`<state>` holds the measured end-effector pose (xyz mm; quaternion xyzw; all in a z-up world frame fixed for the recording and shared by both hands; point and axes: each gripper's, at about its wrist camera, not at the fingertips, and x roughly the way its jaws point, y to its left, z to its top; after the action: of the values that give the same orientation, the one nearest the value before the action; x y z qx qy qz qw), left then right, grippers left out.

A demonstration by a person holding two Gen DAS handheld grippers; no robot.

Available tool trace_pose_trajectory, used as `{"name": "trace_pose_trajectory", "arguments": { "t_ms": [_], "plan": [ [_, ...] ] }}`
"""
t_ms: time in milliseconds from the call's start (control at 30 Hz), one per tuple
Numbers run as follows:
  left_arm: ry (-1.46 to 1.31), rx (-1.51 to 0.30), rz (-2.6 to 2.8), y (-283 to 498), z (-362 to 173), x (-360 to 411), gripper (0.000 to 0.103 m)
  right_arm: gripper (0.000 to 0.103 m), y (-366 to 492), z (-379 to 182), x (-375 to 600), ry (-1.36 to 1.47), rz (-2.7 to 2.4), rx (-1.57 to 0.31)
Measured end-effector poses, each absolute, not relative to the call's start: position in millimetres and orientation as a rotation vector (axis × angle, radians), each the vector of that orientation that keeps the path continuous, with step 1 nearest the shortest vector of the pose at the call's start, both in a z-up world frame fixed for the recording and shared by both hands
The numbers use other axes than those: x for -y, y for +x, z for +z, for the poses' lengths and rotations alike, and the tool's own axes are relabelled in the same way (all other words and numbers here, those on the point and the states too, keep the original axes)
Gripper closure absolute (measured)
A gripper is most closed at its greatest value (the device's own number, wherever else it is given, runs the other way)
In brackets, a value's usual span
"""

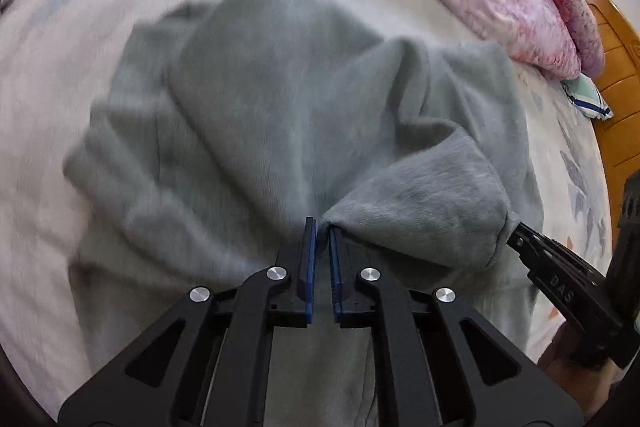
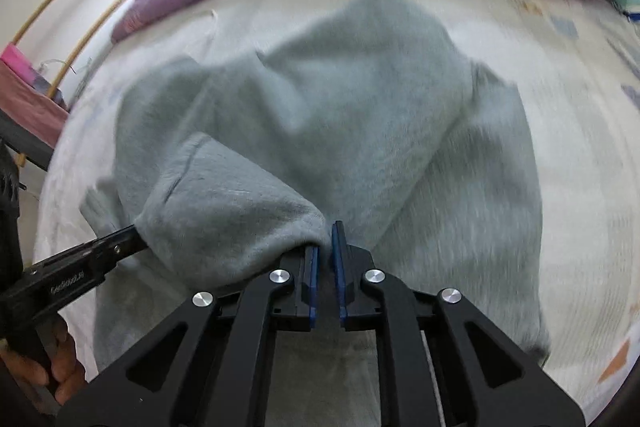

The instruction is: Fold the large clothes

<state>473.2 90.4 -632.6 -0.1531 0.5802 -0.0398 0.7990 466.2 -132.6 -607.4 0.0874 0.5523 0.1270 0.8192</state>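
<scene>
Fuzzy matt fleece garment (image 1: pixel 280 115); matt black plastic left gripper (image 1: pixel 322 227).

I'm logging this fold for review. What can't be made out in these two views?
- Left wrist view: right gripper fingertips, buried in the grey garment.
- Right wrist view: left gripper tips, likewise covered.
- Both views: garment's type and far edges, motion-blurred.
- Garment's near part, hidden behind gripper bodies.

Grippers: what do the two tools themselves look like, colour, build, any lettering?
Both match: the left gripper and right gripper have matte black linkage arms with triangular cut-outs, round silver pivot pins and flat blue finger pads. Pale lettering runs along each body's side, too blurred to read reliably. A bare hand holds the left one. No cables show.
</scene>
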Motion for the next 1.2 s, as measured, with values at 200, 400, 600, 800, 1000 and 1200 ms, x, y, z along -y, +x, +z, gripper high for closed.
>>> {"name": "trace_pose_trajectory", "arguments": {
  "t_ms": [200,400,600,800,1000,1200],
  "plan": [
    [-0.423,-1.211,-0.058,475,-605,-118,0.073,0.039,461,-590,145,0.207,0.235,-1.243],
    [-0.540,-1.118,-0.012,495,-565,-157,0.042,0.042,462,-558,174,0.321,0.225,-1.180],
    [-0.551,-1.172,0.012,587,-574,-161,0.034,0.042,552,-547,186,0.410,0.160,-1.127],
    [-0.460,-1.286,0.032,665,-607,-148,0.033,0.042,640,-561,178,0.396,0.125,-1.161],
    [-0.411,-1.381,0.054,689,-641,-142,0.039,0.042,692,-603,157,0.376,0.163,-1.344],
    [-0.359,-1.334,0.030,668,-633,-141,0.089,0.094,673,-604,164,0.380,0.264,-1.356]
  ]
}}
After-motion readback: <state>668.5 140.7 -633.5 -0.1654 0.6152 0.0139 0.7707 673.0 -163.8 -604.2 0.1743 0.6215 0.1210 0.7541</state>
